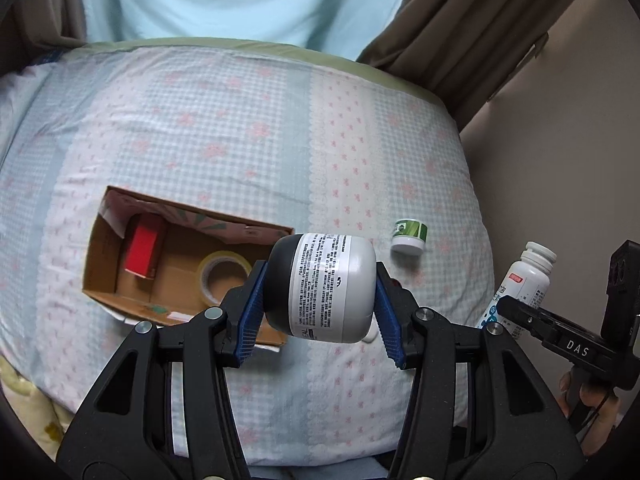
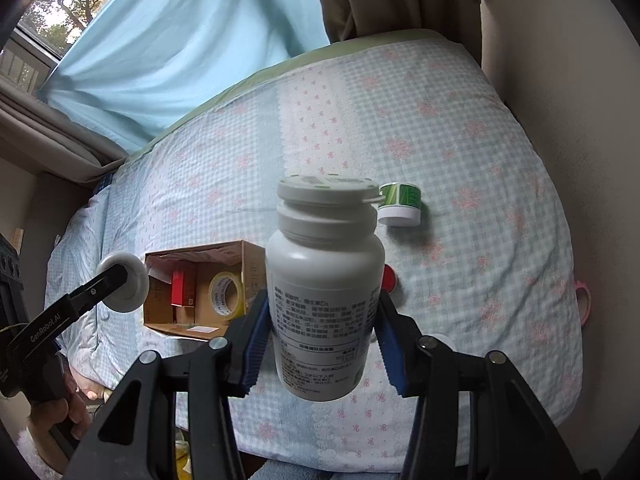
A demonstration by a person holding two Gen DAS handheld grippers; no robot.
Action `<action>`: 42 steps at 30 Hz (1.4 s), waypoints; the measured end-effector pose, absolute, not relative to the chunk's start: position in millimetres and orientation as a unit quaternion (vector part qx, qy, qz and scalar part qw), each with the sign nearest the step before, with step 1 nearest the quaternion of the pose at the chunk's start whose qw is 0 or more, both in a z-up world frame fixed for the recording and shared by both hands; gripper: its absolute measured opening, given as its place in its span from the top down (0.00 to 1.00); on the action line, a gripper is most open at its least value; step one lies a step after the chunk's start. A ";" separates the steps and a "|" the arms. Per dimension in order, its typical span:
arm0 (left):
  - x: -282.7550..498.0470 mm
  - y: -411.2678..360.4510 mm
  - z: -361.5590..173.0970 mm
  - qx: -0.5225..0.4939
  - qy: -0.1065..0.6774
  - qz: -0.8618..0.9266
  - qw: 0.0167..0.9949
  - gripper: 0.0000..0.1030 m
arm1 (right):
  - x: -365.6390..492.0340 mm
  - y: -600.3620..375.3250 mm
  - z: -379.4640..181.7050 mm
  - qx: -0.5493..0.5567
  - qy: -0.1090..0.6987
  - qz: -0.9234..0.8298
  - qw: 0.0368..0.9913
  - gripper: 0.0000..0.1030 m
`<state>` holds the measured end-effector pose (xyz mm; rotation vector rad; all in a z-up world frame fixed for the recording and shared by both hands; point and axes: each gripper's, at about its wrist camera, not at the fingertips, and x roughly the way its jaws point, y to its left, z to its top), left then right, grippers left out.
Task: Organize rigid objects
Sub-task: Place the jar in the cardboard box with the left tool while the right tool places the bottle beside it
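Observation:
My left gripper point(image 1: 320, 300) is shut on a grey jar with a black lid point(image 1: 324, 286), held sideways above the bed, just right of the open cardboard box point(image 1: 100, 256). The jar also shows in the right wrist view point(image 2: 124, 282). My right gripper point(image 2: 320, 328) is shut on an upright white pill bottle point(image 2: 324, 284), held above the bed; the bottle shows in the left wrist view point(image 1: 524, 280) at the right. The box point(image 2: 252, 264) holds a red carton point(image 1: 140, 250) and a roll of yellow tape point(image 1: 222, 276).
A small green-and-white jar point(image 1: 409, 236) lies on the checked bedspread point(image 1: 240, 128) right of the box; it also shows in the right wrist view point(image 2: 398, 204). A red object point(image 2: 388, 278) peeks out behind the bottle. A wall point(image 1: 560, 160) borders the bed's right side; curtains hang behind.

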<state>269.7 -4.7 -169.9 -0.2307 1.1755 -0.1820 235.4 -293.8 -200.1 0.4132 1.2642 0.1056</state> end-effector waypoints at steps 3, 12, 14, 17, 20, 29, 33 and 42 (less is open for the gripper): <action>262.9 27.9 -163.8 -0.113 0.545 -0.078 0.827 0.55 | 230.8 -264.9 -194.7 0.183 0.587 0.065 0.786 0.55; 267.6 122.1 -177.5 -0.121 0.551 -0.106 0.819 0.55 | 231.7 -159.7 -184.6 0.169 0.580 0.083 0.793 0.55; 272.1 141.5 -184.5 -0.113 0.557 -0.119 0.814 0.55 | 234.6 -136.1 -187.6 0.178 0.583 0.075 0.789 0.55; 278.8 167.3 -200.9 -0.092 0.568 -0.134 0.807 0.55 | 241.5 -100.2 -196.8 0.188 0.590 0.066 0.783 0.55; 286.8 193.2 -223.8 -0.077 0.584 -0.144 0.795 0.55 | 251.1 -63.8 -210.9 0.185 0.602 0.052 0.775 0.55; 309.9 234.3 -303.6 -0.047 0.626 -0.151 0.764 0.55 | 285.6 14.1 -269.9 0.160 0.642 0.047 0.748 0.55; 315.0 229.1 -330.2 -0.024 0.629 -0.159 0.761 0.55 | 298.8 34.6 -301.9 0.133 0.659 0.057 0.738 0.55; 313.3 211.4 -386.3 0.027 0.635 -0.167 0.753 0.55 | 318.8 58.2 -369.9 0.080 0.681 0.088 0.723 0.55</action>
